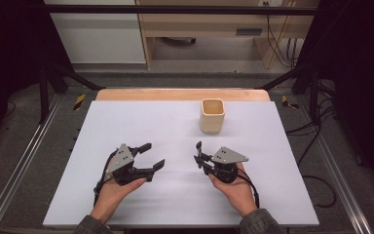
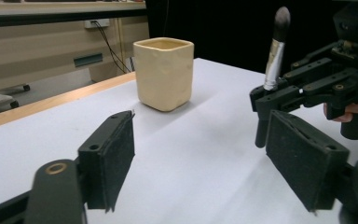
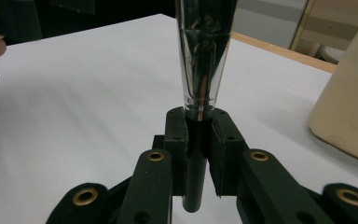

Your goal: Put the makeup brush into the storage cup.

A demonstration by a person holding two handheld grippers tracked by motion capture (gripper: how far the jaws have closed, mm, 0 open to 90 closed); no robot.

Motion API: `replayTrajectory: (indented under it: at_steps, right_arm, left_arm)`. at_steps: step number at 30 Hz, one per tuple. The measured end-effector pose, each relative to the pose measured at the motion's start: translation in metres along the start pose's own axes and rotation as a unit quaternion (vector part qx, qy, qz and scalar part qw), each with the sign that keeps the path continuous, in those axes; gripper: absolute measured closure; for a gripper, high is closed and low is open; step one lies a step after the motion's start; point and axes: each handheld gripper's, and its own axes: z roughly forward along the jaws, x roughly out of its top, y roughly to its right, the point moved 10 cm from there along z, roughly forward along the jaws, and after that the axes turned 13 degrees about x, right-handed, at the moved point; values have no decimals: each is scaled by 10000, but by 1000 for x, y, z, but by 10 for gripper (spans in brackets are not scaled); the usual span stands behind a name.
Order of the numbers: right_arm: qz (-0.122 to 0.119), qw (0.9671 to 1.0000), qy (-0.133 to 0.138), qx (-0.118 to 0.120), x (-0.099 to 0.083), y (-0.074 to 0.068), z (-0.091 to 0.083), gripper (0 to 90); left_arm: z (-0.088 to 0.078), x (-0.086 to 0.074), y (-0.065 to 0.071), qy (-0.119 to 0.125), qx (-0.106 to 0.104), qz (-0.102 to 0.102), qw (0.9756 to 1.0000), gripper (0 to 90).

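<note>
**Brush to cup: keep it upright and go in from above**

Brush (image 2: 274,56) stands nearly upright in the right tool (image 1: 200,155), whose jaws are clamped tight on its dark handle just below the shiny ferrule, bristles up. It sits on the near side of the cream cup (image 1: 212,116), a little toward the person's left, well apart from it. The left tool (image 1: 151,157) holds nothing, its jaws spread wide, farther left of the cup on the same near side.

The likely step is dropping the brush into the cup. The grip looks firm, so no regrasp seems needed. Lift until the handle end is clear above the cup's rim, carry it over the square mouth, then lower before letting go. Because the cup stands free on the white surface (image 1: 126,122), a knock on its wall could tip it. The empty left tool could steady the cup from its side.
</note>
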Motion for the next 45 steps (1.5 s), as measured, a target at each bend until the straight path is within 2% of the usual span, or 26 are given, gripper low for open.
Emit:
replayTrajectory:
  at_steps: [1,5,9,13,18,25,28,40,45]
  right_arm:
    - [-15,10000,-6,-1,0,0,0,791]
    - [-25,10000,-24,-20,-1,1,-1,790]
    - [-11,10000,-28,-29,-1,2,-2,791]
    - [-32,10000,0,-41,-1,3,-4,791]
    - [-31,10000,5,-65,-1,5,-7,791]
    - [-33,9999,-44,-102,-3,5,-11,790]
    - [-24,9999,-49,-85,-3,6,-13,790]
    - [49,9995,-232,-210,-6,17,-18,790]
    - [98,9993,-167,-321,-4,25,-23,790]
  left_arm:
    - [-4,1,-9,45,64,2,10000,197]
    - [-13,1,-24,202,145,-163,9996,153]
    - [-18,-1,-33,218,188,-48,9996,105]
    - [-32,-8,-47,338,219,-117,9991,64]
    - [-40,-12,-62,386,324,-167,9986,52]
    - [-45,-16,-67,413,393,16,9984,48]
    - [-47,-16,-66,422,350,98,9984,37]
    - [-52,-16,-73,490,402,-19,9980,24]
    - [-53,-16,-74,503,430,-35,9978,24]
